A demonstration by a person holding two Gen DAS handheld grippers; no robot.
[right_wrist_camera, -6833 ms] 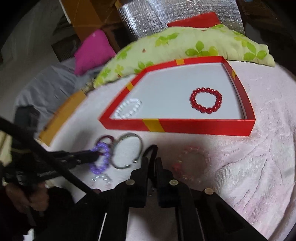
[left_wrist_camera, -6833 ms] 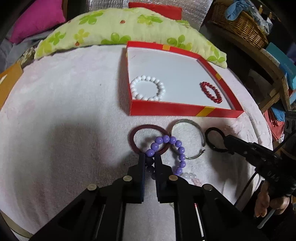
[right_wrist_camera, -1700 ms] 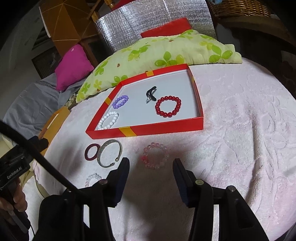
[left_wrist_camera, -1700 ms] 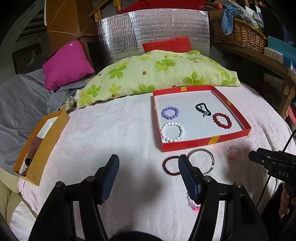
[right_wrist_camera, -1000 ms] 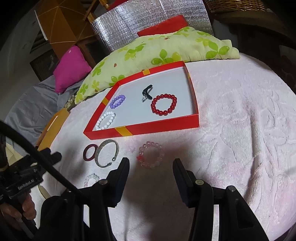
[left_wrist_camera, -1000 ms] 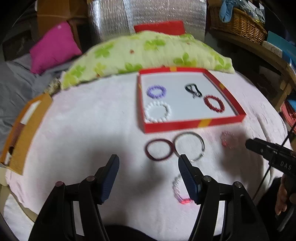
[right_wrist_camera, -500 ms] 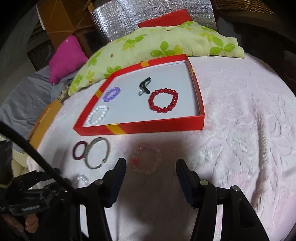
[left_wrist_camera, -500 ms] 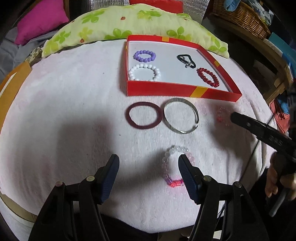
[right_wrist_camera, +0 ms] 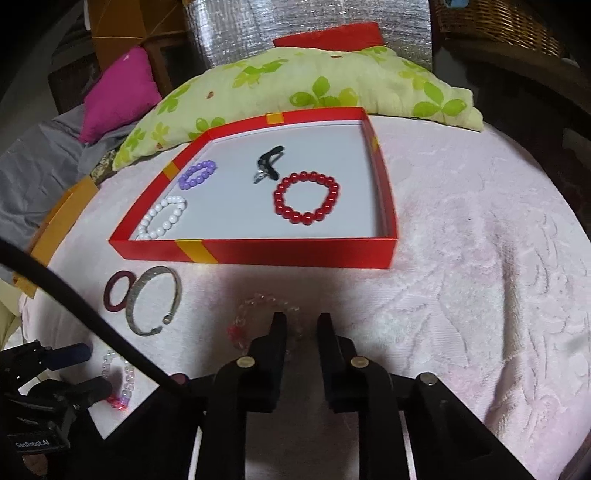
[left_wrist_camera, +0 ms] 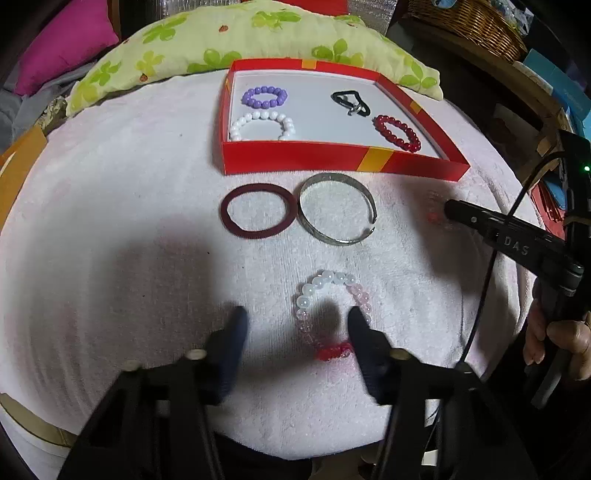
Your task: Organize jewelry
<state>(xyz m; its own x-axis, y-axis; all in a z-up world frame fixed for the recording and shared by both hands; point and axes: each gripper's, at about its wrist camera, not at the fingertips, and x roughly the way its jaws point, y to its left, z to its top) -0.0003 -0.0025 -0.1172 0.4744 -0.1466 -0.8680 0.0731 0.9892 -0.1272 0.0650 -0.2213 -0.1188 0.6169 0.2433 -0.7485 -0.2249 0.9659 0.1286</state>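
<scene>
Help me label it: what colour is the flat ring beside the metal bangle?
Dark maroon flat ring; clearest in the left wrist view.

This is a lived-in room of a home, most likely a bedroom or a sitting corner. The work surface is soft: a pale pink plush blanket point(right_wrist_camera: 480, 258) with an embossed pattern. At its 12 o'clock edge lies a yellow-green pillow with a leaf print point(right_wrist_camera: 314, 85), with a magenta cushion point(right_wrist_camera: 118, 92) at 10 o'clock and a red cushion point(right_wrist_camera: 328, 35) behind it. Rumpled grey bedding point(right_wrist_camera: 33, 162) spreads at 9 o'clock. Silver quilted foil sheeting point(right_wrist_camera: 295, 18) covers the back wall, and a wicker basket point(left_wrist_camera: 469, 22) stands on a wooden shelf at 1 o'clock in the left wrist view.
</scene>
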